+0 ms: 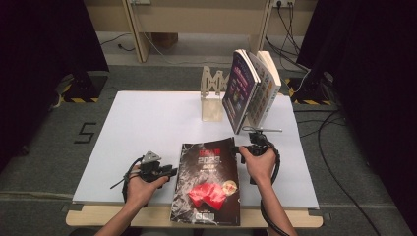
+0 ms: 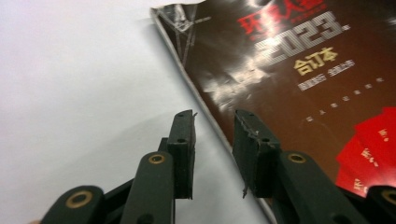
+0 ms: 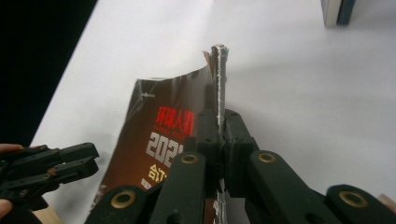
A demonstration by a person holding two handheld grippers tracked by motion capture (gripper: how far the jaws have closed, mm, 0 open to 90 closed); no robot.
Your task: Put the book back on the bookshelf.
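Observation:
A dark glossy magazine (image 1: 209, 179) with red packets on its cover lies at the front of the white table sheet (image 1: 147, 128); its lower end overhangs the front edge. My right gripper (image 1: 242, 147) is shut on the magazine's right edge near the top corner. In the right gripper view its jaws (image 3: 219, 114) pinch the page edge, which stands lifted off the sheet, with the cover (image 3: 163, 126) sloping down to the left. My left gripper (image 1: 173, 171) is open at the magazine's left edge. The left gripper's jaws (image 2: 215, 116) straddle the spine edge of the cover (image 2: 289, 60) without pressing it.
Three books (image 1: 251, 91) lean at the back right against a wooden bookend (image 1: 212, 96). The sheet's left half is bare. The wooden table edge (image 1: 123, 216) runs along the front. Cables lie on the floor at the right.

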